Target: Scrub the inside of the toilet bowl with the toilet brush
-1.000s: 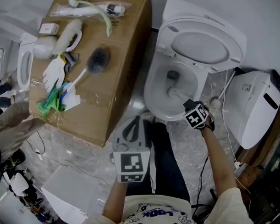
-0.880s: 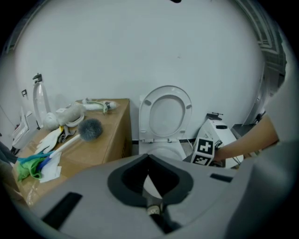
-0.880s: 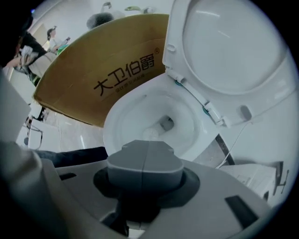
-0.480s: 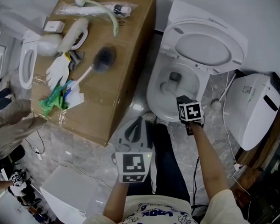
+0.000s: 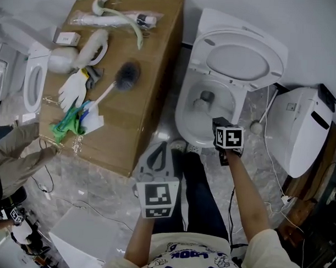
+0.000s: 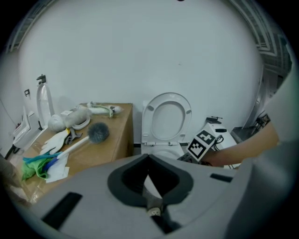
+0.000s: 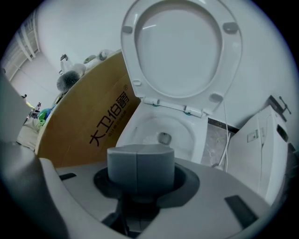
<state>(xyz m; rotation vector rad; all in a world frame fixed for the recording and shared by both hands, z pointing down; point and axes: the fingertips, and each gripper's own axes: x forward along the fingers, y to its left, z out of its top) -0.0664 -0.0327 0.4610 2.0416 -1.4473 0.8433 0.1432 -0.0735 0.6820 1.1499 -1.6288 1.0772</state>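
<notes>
The white toilet bowl stands open with its seat and lid raised. My right gripper hovers over the bowl's front right rim, shut on the toilet brush. The brush's pale head sits low inside the bowl beside the dark drain. In the right gripper view the jaws are pressed together and hide the handle, with the bowl right ahead. My left gripper is held back over the floor in front of the toilet, shut and empty.
A cardboard box to the left of the toilet carries a grey brush, white gloves, a green cloth and bottles. A white bidet seat unit lies to the right, with cables on the floor. Another white toilet is at the far left.
My right gripper has shifted a little left along the bowl's front rim, and the brush head has moved further into the bowl. The left gripper has stayed put.
</notes>
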